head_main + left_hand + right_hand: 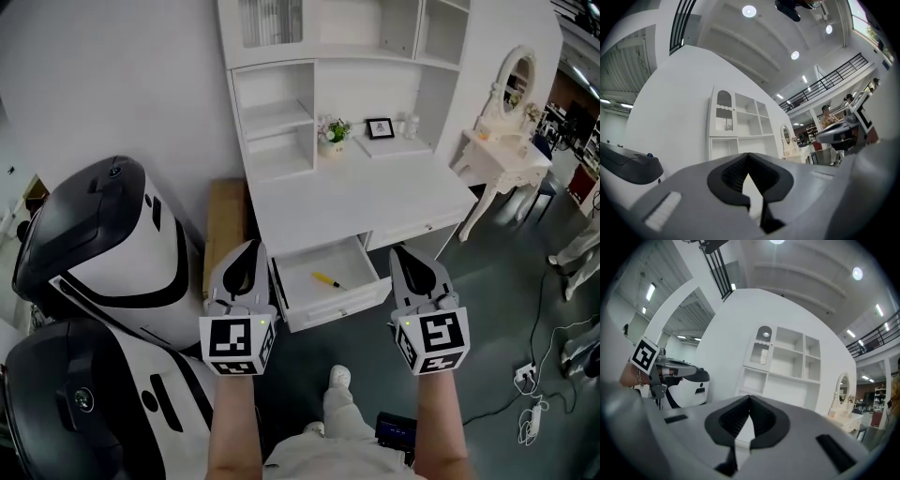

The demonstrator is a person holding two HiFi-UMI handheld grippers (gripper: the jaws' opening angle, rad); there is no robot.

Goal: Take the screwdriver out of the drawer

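A yellow screwdriver (326,279) lies alone in the open drawer (302,317) of a white desk (375,197). My left gripper (247,247) hovers just left of the drawer, its jaws closed together with nothing between them. My right gripper (399,251) is held just right of the drawer, also shut and empty. Both point toward the desk, short of the screwdriver. In the left gripper view the left gripper (748,155) faces the desk's shelf unit (740,126). In the right gripper view the right gripper (749,397) faces the same shelves (787,366).
Two large white-and-black machines (103,244) crowd the left side, next to a wooden board (223,225). A flower pot (333,136) and a small picture frame (380,127) stand on the desk. A white vanity table (502,155) is at the right; cables (534,394) lie on the floor.
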